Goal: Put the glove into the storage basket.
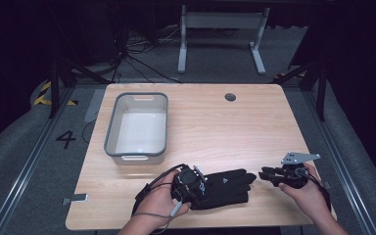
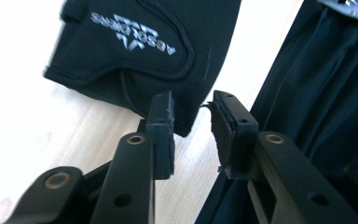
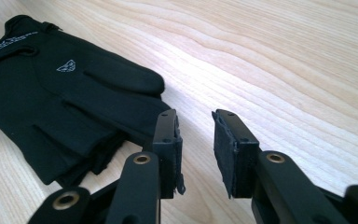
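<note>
The black glove [image 1: 223, 187] lies flat on the table [image 1: 215, 127], near its front edge and well short of the grey bin [image 1: 138, 126], with my left gripper [image 2: 193, 123] at the glove's cuff and my right gripper [image 3: 196, 140] just off its fingertips. Both sets of fingers stand partly open with nothing between them. To do this well I'd lower each pair onto a glove edge, pinch only fabric, then lift evenly towards the bin
</note>
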A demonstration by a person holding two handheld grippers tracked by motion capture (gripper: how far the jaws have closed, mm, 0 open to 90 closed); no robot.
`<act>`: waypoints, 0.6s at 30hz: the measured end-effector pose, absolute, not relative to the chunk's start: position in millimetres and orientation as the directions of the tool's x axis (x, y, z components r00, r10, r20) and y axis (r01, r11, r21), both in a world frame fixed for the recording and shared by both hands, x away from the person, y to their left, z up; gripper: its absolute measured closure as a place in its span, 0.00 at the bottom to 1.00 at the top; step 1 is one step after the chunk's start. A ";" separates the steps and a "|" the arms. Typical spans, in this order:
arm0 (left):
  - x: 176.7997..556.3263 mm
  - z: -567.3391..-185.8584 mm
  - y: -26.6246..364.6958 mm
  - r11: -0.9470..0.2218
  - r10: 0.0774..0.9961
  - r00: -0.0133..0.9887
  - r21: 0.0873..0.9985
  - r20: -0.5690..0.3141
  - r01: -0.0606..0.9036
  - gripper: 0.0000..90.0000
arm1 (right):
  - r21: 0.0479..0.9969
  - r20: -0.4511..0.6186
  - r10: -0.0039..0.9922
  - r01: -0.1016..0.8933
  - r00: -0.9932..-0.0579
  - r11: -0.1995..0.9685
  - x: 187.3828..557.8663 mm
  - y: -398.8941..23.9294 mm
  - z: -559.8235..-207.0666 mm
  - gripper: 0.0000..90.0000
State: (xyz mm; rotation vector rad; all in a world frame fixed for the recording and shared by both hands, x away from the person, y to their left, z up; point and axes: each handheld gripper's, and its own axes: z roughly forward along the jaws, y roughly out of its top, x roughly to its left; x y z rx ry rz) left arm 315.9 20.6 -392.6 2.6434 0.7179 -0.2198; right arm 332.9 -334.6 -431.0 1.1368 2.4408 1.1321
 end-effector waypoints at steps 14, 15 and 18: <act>334.9 -377.3 12.4 -0.730 0.474 0.849 0.435 -0.233 0.527 0.73 | 0.732 0.112 0.762 0.572 -0.638 0.371 334.1 -351.1 -423.8 0.69; 336.6 -376.7 10.8 -0.727 0.473 0.850 0.441 -0.232 0.526 0.73 | 0.732 0.114 0.766 0.575 -0.632 0.366 334.2 -352.5 -423.6 0.68; 341.9 -374.6 5.0 -0.720 0.468 0.853 0.462 -0.229 0.519 0.72 | 0.725 0.124 0.775 0.590 -0.619 0.355 334.2 -355.9 -423.5 0.61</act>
